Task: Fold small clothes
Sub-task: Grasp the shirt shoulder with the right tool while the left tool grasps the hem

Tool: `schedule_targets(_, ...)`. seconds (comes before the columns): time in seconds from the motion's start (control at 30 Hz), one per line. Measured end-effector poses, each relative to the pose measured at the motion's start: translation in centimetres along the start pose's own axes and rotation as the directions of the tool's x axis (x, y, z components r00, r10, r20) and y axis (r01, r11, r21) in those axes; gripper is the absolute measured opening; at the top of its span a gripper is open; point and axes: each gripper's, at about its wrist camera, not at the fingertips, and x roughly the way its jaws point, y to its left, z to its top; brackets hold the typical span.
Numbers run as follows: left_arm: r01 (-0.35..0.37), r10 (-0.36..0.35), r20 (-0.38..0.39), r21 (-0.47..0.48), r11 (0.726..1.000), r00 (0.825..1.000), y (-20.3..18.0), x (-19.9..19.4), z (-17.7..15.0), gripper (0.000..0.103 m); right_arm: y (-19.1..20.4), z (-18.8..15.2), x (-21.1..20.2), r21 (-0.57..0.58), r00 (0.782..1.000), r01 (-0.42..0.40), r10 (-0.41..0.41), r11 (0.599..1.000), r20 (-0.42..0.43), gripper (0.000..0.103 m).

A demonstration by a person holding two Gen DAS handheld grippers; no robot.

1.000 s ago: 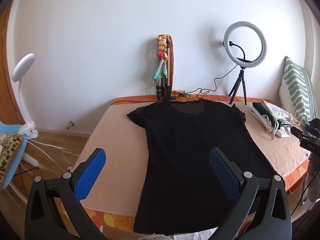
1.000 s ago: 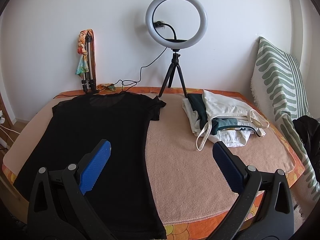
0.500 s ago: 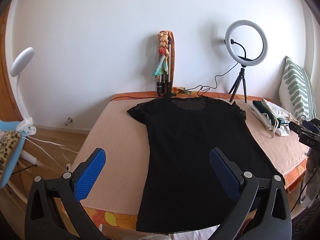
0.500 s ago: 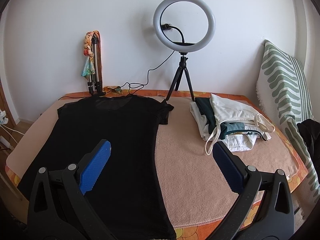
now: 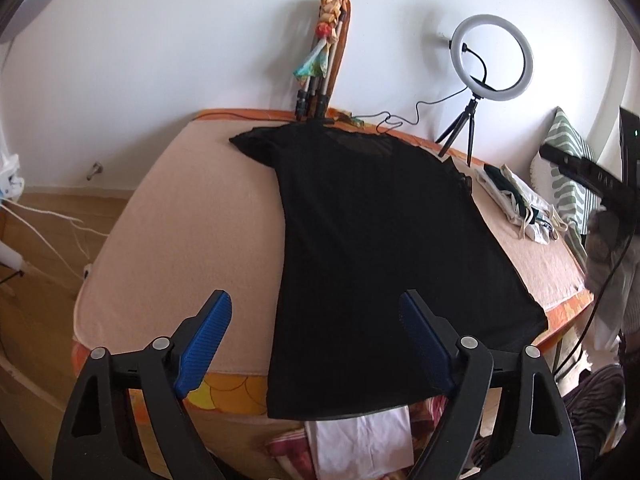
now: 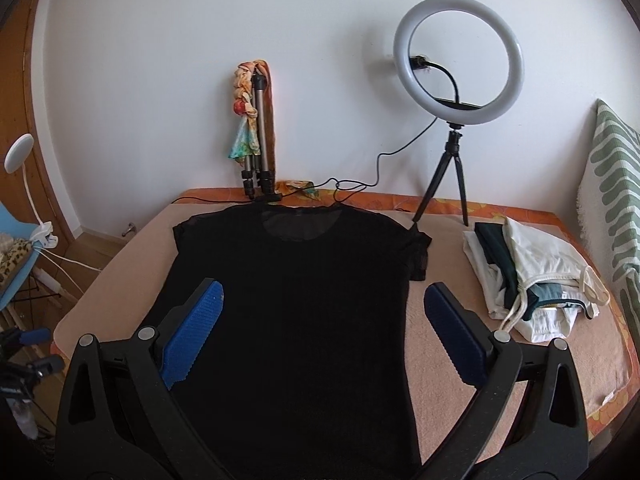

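black t-shirt [image 6: 296, 312]: one item, spread flat and face up on the peach towel [image 5: 192, 216] that covers the bed, neckline toward the wall, hem hanging just over the near edge. sleeves out to each side; no fold made yet by the look of it.

stack of folded clothes [image 6: 528, 276]: beside the shirt on its right, apart from it, near the ring light [image 6: 458, 60].

step in hand, judged: approach to the hem for a first fold. to do it well, take the lower left corner of the hem and the matching point on the right together, pinch only the fabric and not the towel under it, lift just enough to clear the surface, and carry the edge over in one even sweep so the thin cloth does not bunch. keep clear of the ring light's cable behind the collar.

left gripper [image 5: 316, 340]: tilted down toward the near left part of the shirt, left side seam running between the blue pads. jaws wide but closing; nothing pressed between them, fabric lies below, untouched as far as can be told.

right gripper [image 6: 320, 328]: held over the shirt's middle, pointing toward the collar at a shallower tilt. jaws spread wide, empty, pads straddling the torso of the shirt above it.
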Motion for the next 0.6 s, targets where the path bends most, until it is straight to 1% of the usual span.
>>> schedule_targets(0.03,0.01,-0.011,-0.019,-0.01,1.0,1.0,0.3,0.3,-0.3,0.08,0.7,0.8,0.5,-0.009,1.0,-0.02,0.02,1.0,-0.006,0.103)
schedule_targets(0.1,0.028,-0.029,-0.052,-0.03,0.999,0.998,0.9,0.8,-1.0,0.071,3.0,2.3,1.7,-0.041,0.998,-0.064,0.064,0.997,-0.008,0.103)
schedule_targets(0.17,0.024,-0.026,-0.072,-0.03,0.999,0.997,1.3,1.4,-1.4,0.065,5.3,3.8,2.9,-0.079,0.995,-0.095,0.095,0.992,-0.01,0.103)
schedule_targets(0.27,0.011,-0.014,-0.11,-0.036,0.999,0.994,1.8,2.1,-2.1,0.063,8.6,5.6,4.8,-0.115,0.989,-0.144,0.141,0.983,-0.034,0.103)
schedule_targets(0.33,0.01,-0.016,-0.134,-0.045,0.999,0.991,2.3,2.6,-2.5,0.06,10.4,6.7,6.1,-0.126,0.982,-0.186,0.18,0.974,-0.059,0.103)
schedule_targets(0.37,0.014,-0.022,-0.145,-0.054,0.998,0.989,2.5,2.8,-2.7,0.057,11.3,7.2,6.8,-0.131,0.979,-0.2,0.193,0.971,-0.07,0.103)
schedule_targets(0.47,0.031,-0.045,-0.171,-0.079,0.996,0.984,2.9,3.3,-2.9,0.051,13.8,8.9,9.8,-0.131,0.971,-0.226,0.212,0.965,-0.111,0.101)
schedule_targets(0.5,0.038,-0.051,-0.174,-0.077,0.996,0.983,2.7,3.4,-2.9,0.048,14.5,9.4,10.9,-0.127,0.966,-0.238,0.221,0.963,-0.132,0.097)
schedule_targets(0.6,0.03,-0.037,-0.179,-0.045,0.999,0.983,2.3,3.7,-2.9,0.047,16.8,10.5,14.8,-0.114,0.952,-0.259,0.233,0.959,-0.199,0.094)
